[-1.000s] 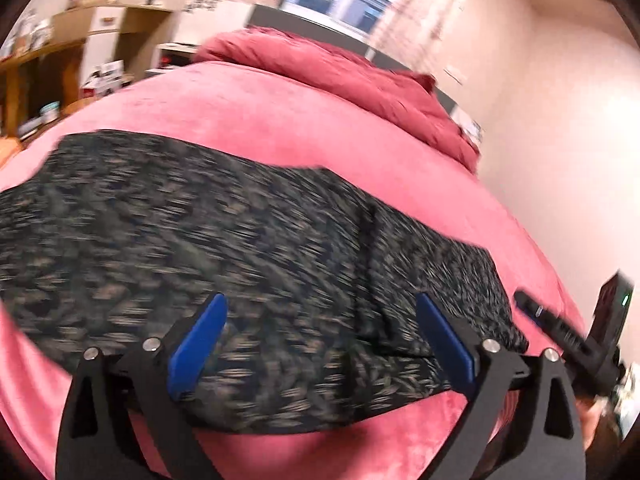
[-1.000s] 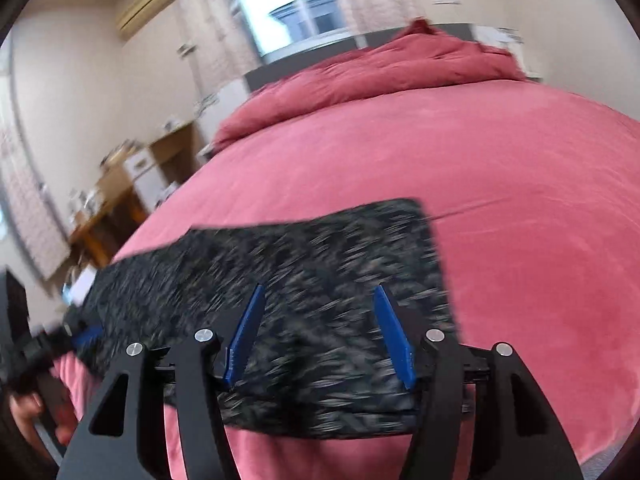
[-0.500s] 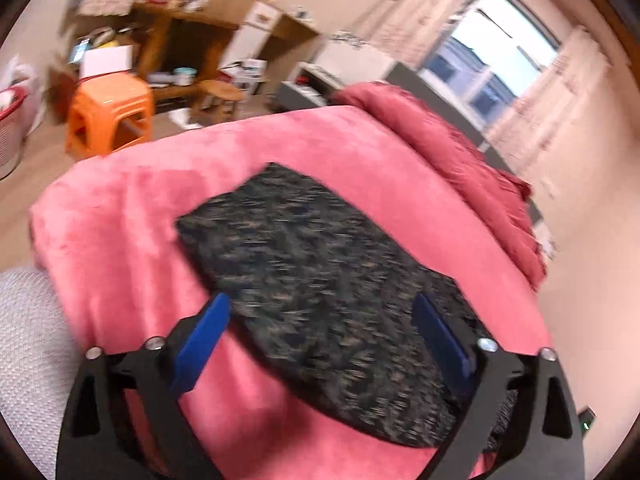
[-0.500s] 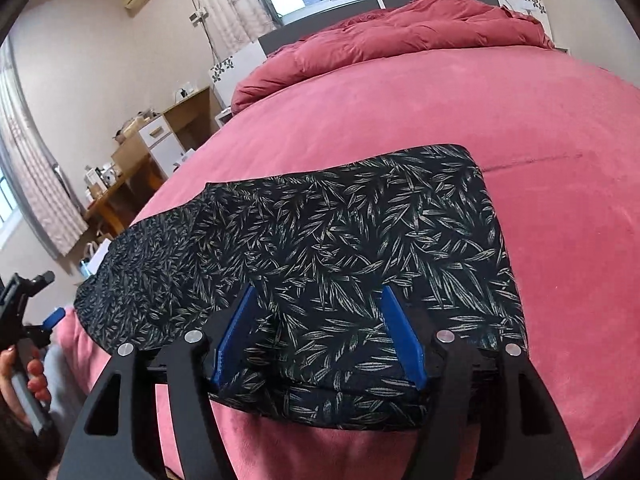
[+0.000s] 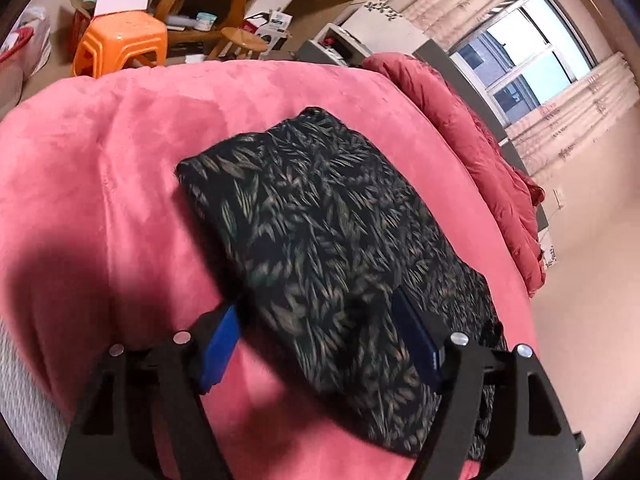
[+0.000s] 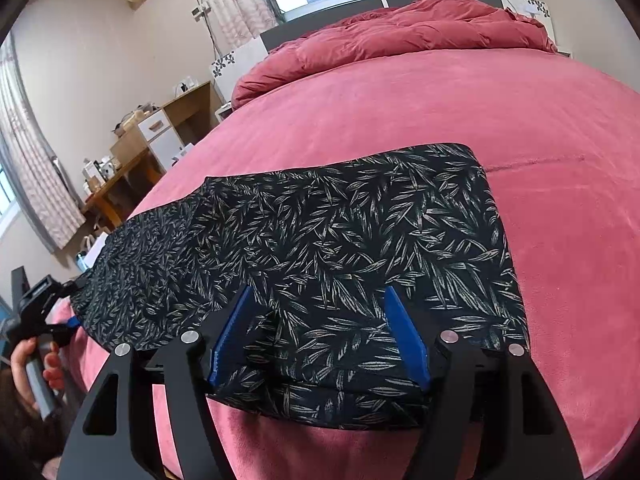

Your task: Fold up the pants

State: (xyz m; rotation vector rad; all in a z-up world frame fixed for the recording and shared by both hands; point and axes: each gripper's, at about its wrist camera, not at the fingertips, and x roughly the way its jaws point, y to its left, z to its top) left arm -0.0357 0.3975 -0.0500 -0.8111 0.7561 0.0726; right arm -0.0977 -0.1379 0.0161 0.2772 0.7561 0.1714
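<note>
1. The bed (image 6: 500,128) carries the pants (image 6: 340,232), laid long across its near edge.
2. Since one second ago my left gripper (image 5: 320,344) has swung to the pants' end; its jaws stand wide around the cloth, not closed on it.
3. My right gripper (image 6: 316,336) is also wide open over the other end, so I judge the next fold is starting.

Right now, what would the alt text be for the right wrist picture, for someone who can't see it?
Dark leaf-print pants lie flat on a pink bed, with the right gripper open, its blue fingers over the near edge of the cloth. At far left the left gripper reaches the pants' other end. A rumpled red duvet lies beyond, near a window.
</note>
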